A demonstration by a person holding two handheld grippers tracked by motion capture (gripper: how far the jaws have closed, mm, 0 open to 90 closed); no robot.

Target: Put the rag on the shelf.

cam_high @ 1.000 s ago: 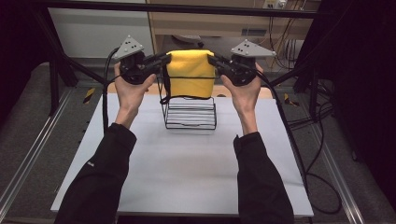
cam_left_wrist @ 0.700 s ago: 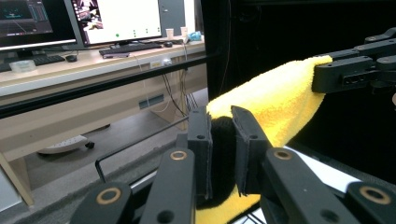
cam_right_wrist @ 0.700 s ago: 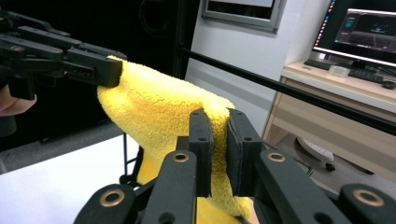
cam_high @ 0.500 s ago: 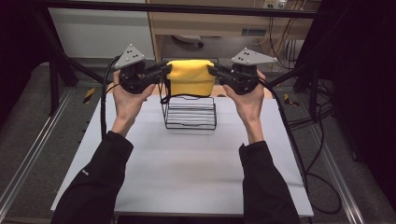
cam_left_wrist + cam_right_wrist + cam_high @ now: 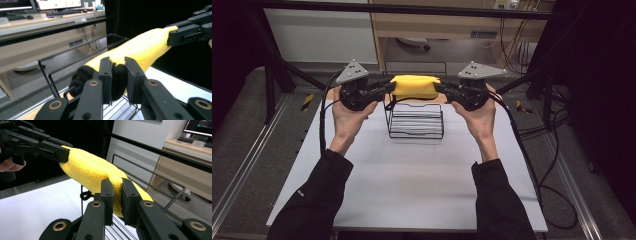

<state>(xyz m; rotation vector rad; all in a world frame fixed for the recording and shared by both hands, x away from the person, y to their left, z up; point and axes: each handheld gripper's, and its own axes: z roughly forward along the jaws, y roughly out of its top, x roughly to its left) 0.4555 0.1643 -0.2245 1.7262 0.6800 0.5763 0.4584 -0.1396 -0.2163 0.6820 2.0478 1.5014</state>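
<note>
A thick, folded yellow towel (image 5: 416, 86) is stretched level between my two grippers, just above the far top edge of a black wire rack (image 5: 414, 122). My left gripper (image 5: 390, 89) is shut on the towel's left end and my right gripper (image 5: 440, 89) is shut on its right end. In the left gripper view my left gripper (image 5: 117, 62) pinches the towel (image 5: 147, 47) together with some dark fuzzy fabric, and the right gripper (image 5: 173, 35) clamps the far end. In the right gripper view my right gripper (image 5: 117, 182) presses on the towel (image 5: 92, 170), with the left gripper (image 5: 61, 151) at the other end.
The rack stands at the back middle of a white table top (image 5: 412, 180). Behind it run a black frame bar (image 5: 412, 9) and wooden furniture. Cables (image 5: 537, 150) trail off the table's right side. Its wire rails (image 5: 150, 172) lie just under the towel.
Both hands have carried the towel down and away, towards the rack's top. It now shows as a narrower band just above the rack's top. Both grips stayed closed.
</note>
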